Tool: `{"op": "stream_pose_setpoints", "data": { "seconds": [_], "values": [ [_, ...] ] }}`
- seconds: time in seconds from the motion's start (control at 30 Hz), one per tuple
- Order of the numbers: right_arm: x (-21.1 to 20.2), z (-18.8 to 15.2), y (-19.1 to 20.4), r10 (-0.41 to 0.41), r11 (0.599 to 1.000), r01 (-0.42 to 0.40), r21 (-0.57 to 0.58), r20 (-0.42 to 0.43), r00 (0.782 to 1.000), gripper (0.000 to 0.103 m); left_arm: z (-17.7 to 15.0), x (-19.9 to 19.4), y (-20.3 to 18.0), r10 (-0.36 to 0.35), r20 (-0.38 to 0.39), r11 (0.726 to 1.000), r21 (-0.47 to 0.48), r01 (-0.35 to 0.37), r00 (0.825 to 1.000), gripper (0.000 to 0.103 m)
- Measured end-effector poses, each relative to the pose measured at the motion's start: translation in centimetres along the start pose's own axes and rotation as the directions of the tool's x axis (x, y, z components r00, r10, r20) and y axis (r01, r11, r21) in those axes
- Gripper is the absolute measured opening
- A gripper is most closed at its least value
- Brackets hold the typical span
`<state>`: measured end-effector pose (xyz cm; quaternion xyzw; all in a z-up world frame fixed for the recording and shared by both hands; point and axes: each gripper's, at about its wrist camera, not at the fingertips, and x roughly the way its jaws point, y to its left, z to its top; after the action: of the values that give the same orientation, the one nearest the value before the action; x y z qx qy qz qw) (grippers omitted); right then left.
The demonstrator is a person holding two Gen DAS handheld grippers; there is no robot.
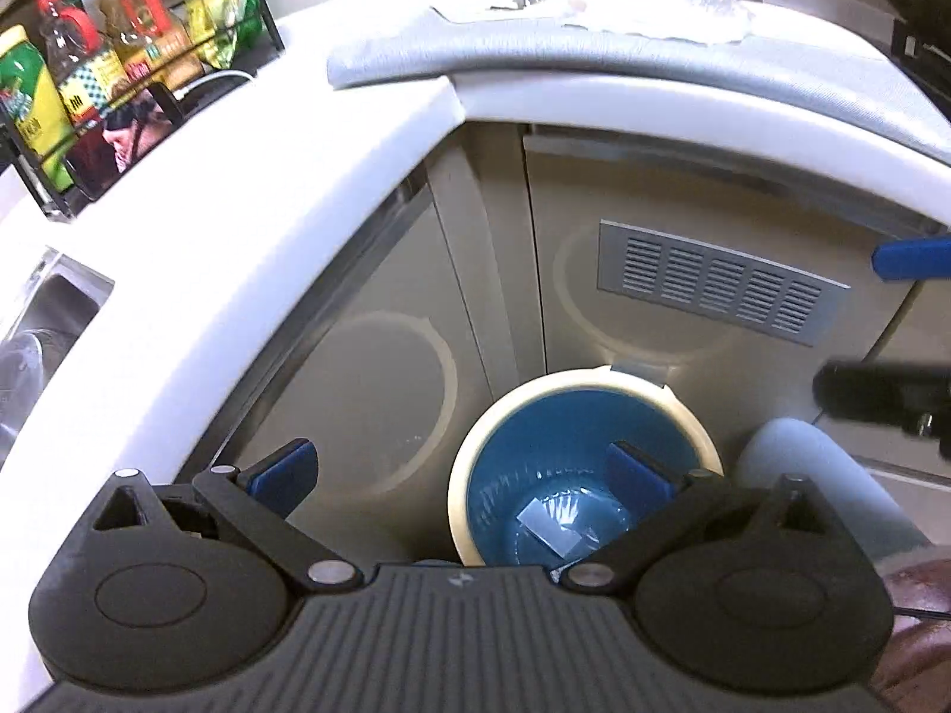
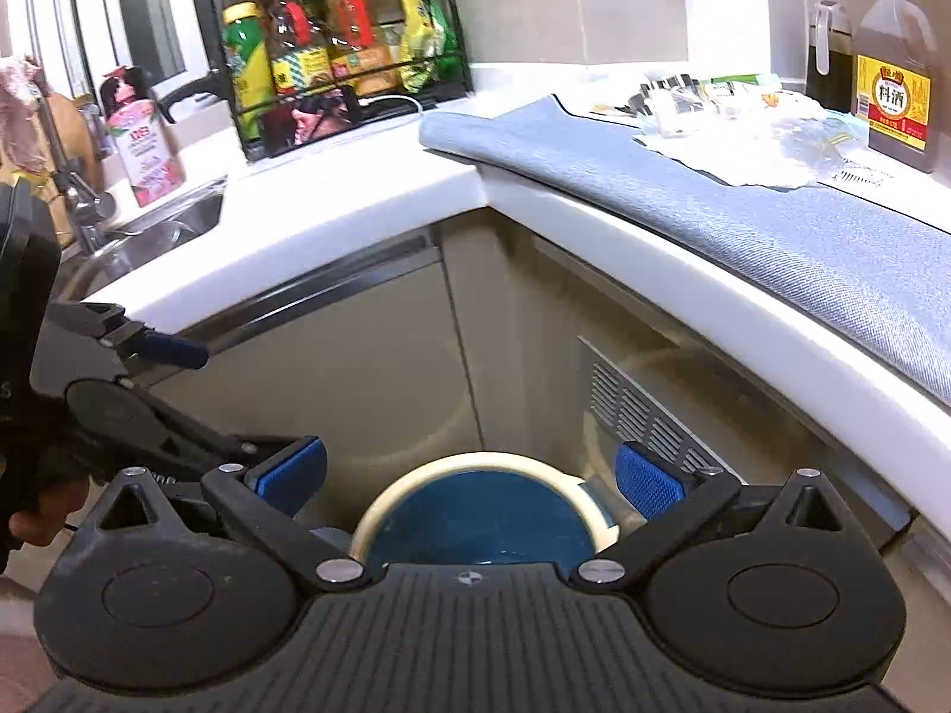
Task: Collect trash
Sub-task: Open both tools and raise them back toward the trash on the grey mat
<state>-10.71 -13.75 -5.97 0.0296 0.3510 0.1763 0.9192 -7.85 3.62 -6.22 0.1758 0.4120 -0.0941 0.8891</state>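
While both claws hang below the counter edge and tilt down toward the floor, the left gripper (image 1: 460,469) has its blue pads spread wide with nothing between them, and its right pad overlaps the mouth of the trash bin (image 1: 585,469). The right gripper (image 2: 469,469) is spread just as wide and empty, poised above the same bin (image 2: 481,511), with the left gripper (image 2: 160,350) visible off to its left side, level and pointing rightward. That bin stands upright on the floor in the cabinet corner, its round cream rim facing straight up, lined with a blue bag. At the bottom lies a pale scrap (image 1: 550,526), possibly clear plastic or paper; the blur makes it hard to say. Behind the bin is a cabinet door with a grey vent grille (image 1: 719,282). Above, the white countertop (image 2: 356,202) bends around the corner, covered on one side by a grey mat (image 2: 654,178). Crumpled wrappers (image 2: 731,125) sprawl across the mat, beside a brown bottle (image 2: 894,83), well apart from the bin
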Motion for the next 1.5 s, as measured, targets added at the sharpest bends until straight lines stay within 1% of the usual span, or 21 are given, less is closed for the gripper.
{"op": "stream_pose_setpoints", "data": {
  "seconds": [0.1, 0.2, 0.33, 0.4, 0.5, 0.57, 0.63, 0.77, 0.87, 0.97, 1.07, 1.2, 1.3, 1.37, 1.5],
  "values": [
    [-1.0, -0.3, 0.8, 0.000, 1.000, 0.001, -0.010, 0.018, 1.000, 0.103, -0.1, -0.6, 0.0, 0.007, 0.010, 1.000, -0.006, -0.007, 1.000, 0.103],
    [-2.2, -0.4, 1.6, -0.027, 1.000, 0.028, -0.010, 0.078, 0.997, 0.103, -0.4, -1.4, -0.1, 0.016, 0.026, 1.000, -0.006, -0.016, 1.000, 0.103],
    [-4.0, -0.6, 2.0, -0.076, 0.997, 0.077, 0.002, 0.201, 0.977, 0.103, -0.4, -2.7, -0.1, 0.030, 0.061, 1.000, -0.006, -0.030, 0.998, 0.103],
    [-4.4, -0.7, 2.2, -0.100, 0.995, 0.101, 0.007, 0.227, 0.969, 0.103, -0.2, -3.3, 0.0, 0.031, 0.077, 0.999, -0.012, -0.030, 0.997, 0.103],
    [-4.2, -0.3, 1.8, -0.078, 0.997, 0.077, 0.015, 0.226, 0.971, 0.103, 0.4, -4.0, 0.0, 0.028, 0.097, 0.999, -0.023, -0.026, 0.995, 0.103],
    [-4.2, -0.2, 1.6, -0.077, 0.997, 0.073, 0.027, 0.220, 0.972, 0.103, 1.0, -4.5, 0.0, 0.025, 0.113, 0.999, -0.030, -0.021, 0.993, 0.103],
    [-4.2, 0.2, 1.4, -0.069, 0.997, 0.064, 0.034, 0.203, 0.977, 0.103, 1.7, -5.0, 0.1, 0.018, 0.133, 0.999, -0.037, -0.013, 0.991, 0.103],
    [-4.1, 1.4, 0.6, -0.104, 0.994, 0.094, 0.061, 0.194, 0.976, 0.103, 3.5, -5.6, 0.3, 0.021, 0.172, 0.999, -0.039, -0.014, 0.985, 0.103],
    [-3.7, 3.1, -1.0, -0.140, 0.988, 0.124, 0.088, 0.196, 0.971, 0.103, 5.4, -5.7, 0.7, 0.039, 0.196, 0.998, -0.052, -0.030, 0.980, 0.103],
    [-2.9, 5.3, -3.0, -0.182, 0.978, 0.156, 0.141, 0.189, 0.965, 0.103, 7.3, -5.5, 1.4, 0.059, 0.208, 0.995, -0.087, -0.042, 0.976, 0.103],
    [-2.0, 7.6, -5.2, -0.234, 0.962, 0.195, 0.190, 0.209, 0.950, 0.103, 8.6, -5.2, 2.1, 0.066, 0.211, 0.991, -0.127, -0.039, 0.975, 0.103],
    [0.0, 10.2, -8.6, -0.314, 0.935, 0.259, 0.244, 0.228, 0.922, 0.103, 9.3, -4.1, 3.0, 0.070, 0.177, 0.984, -0.176, -0.038, 0.982, 0.103],
    [2.1, 12.1, -11.5, -0.372, 0.908, 0.311, 0.281, 0.198, 0.907, 0.103, 9.4, -3.4, 3.5, 0.062, 0.156, 0.981, -0.192, -0.031, 0.986, 0.103],
    [3.4, 13.2, -13.4, -0.403, 0.890, 0.340, 0.305, 0.175, 0.898, 0.103, 9.6, -3.2, 3.7, 0.062, 0.157, 0.980, -0.198, -0.031, 0.986, 0.103],
    [6.1, 15.3, -16.6, -0.450, 0.864, 0.385, 0.324, 0.156, 0.880, 0.103, 10.2, -2.9, 3.7, 0.054, 0.160, 0.981, -0.192, -0.022, 0.986, 0.103]
  ]
}}
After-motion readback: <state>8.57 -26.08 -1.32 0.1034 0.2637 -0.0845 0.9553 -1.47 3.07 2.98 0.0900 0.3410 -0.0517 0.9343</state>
